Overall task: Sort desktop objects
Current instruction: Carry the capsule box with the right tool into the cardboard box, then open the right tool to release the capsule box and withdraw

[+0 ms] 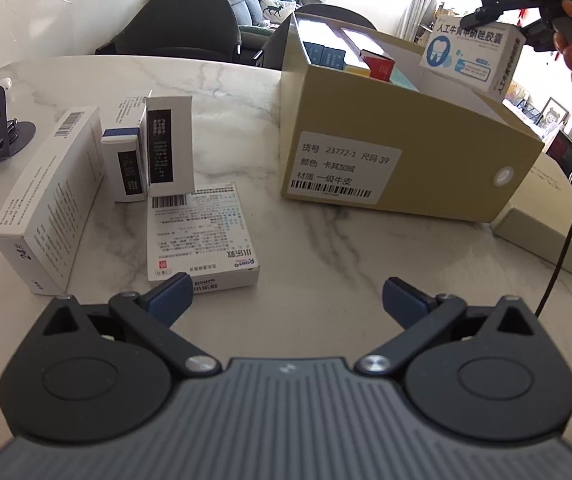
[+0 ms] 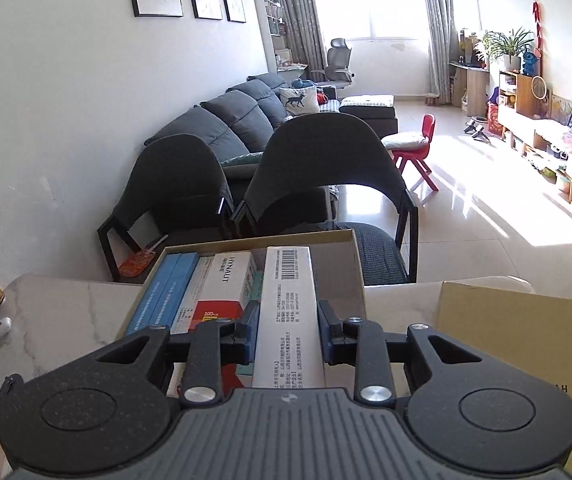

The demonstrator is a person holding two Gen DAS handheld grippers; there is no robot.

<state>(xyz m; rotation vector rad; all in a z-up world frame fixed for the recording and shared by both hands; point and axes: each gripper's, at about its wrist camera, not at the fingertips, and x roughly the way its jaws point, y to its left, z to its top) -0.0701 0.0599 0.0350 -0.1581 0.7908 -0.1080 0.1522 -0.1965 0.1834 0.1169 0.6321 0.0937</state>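
From the left wrist, the left gripper [image 1: 286, 300] hung wide open and empty above the marble table [image 1: 306, 240]. A flat box [image 1: 201, 236] printed "ROHTO" lay just ahead and to its left, long axis pointing away, with three more white boxes [image 1: 125, 160] standing beyond. The shoebox [image 1: 406, 152] stood ahead to the right, its label reading "23772-1" and "39". Above it the right gripper [image 1: 482, 16] carried a white medicine box [image 1: 472, 56] with a blue tooth picture.

From the right wrist, the right gripper [image 2: 286, 328] was clamped on that medicine box [image 2: 288, 316], long axis pointing forward, over the shoebox [image 2: 342, 272]; inside lay a box marked "HYNAUT" [image 2: 225, 284].
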